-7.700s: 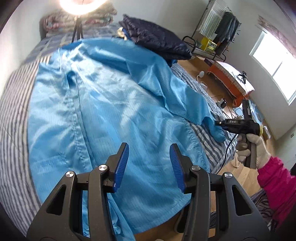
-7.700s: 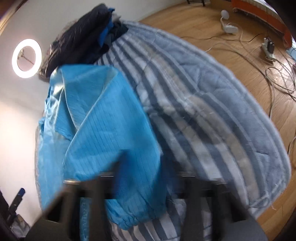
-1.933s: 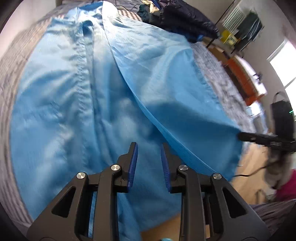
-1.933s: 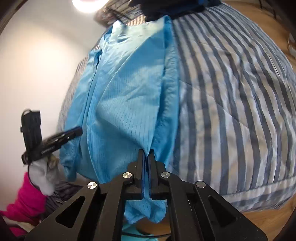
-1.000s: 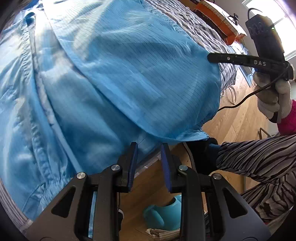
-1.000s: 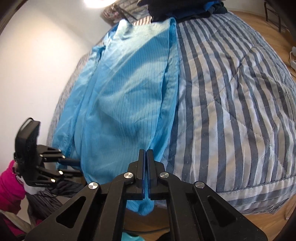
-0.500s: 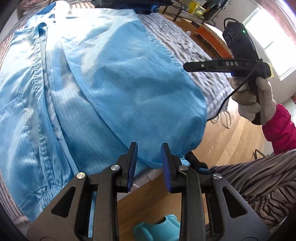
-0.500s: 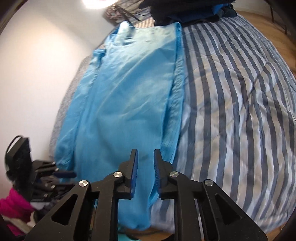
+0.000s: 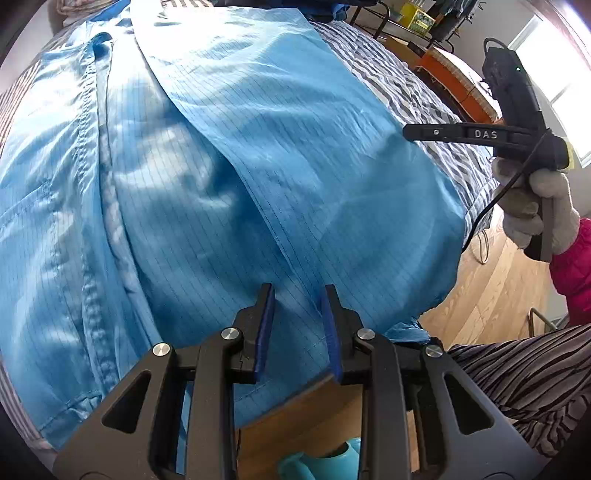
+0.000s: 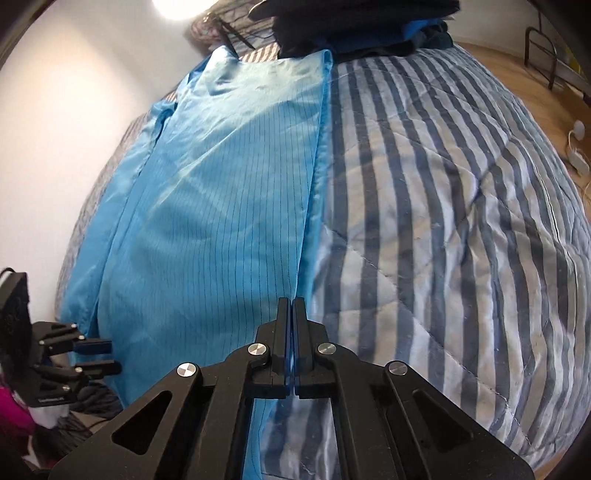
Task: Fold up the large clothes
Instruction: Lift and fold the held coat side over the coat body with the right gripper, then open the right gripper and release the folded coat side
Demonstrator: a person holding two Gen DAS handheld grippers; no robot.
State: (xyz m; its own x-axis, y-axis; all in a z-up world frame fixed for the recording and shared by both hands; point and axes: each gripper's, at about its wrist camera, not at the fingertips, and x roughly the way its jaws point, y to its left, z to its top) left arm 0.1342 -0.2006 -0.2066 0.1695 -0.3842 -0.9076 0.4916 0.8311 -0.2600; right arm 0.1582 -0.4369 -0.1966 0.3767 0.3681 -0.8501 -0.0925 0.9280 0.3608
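Blue garment (image 9: 280, 155) spread lengthwise on striped bed quilt (image 10: 461, 206), right panel folded in over the middle, lower hem draped off the bed's near edge above wood floor (image 9: 491, 295). Left gripper (image 9: 295, 314) poised over the hem zone, jaws apart, nothing between them. Right gripper (image 10: 293, 332) low at the folded right edge, jaws together; a sliver of blue visible in the seam between the pads, but a true pinch of cloth cannot be told from either view. In the left view, right gripper (image 9: 410, 132) seen from the side just at the fold's outer edge, gloved hand (image 9: 535, 206) behind it. Dark clothes pile (image 10: 354, 26) at the head of the bed, touching or overlapping the garment's top end. Risks, as judged: thin, slick fabric likely to slide, so the overhanging hem could drag the folded panel toward the floor if let go. A lift by the right side alone could peel the fold open or skew it. A shallow left bite could catch only the top layer and split the stack. Top end snagging under the dark pile could pull wrinkles through the next fold.
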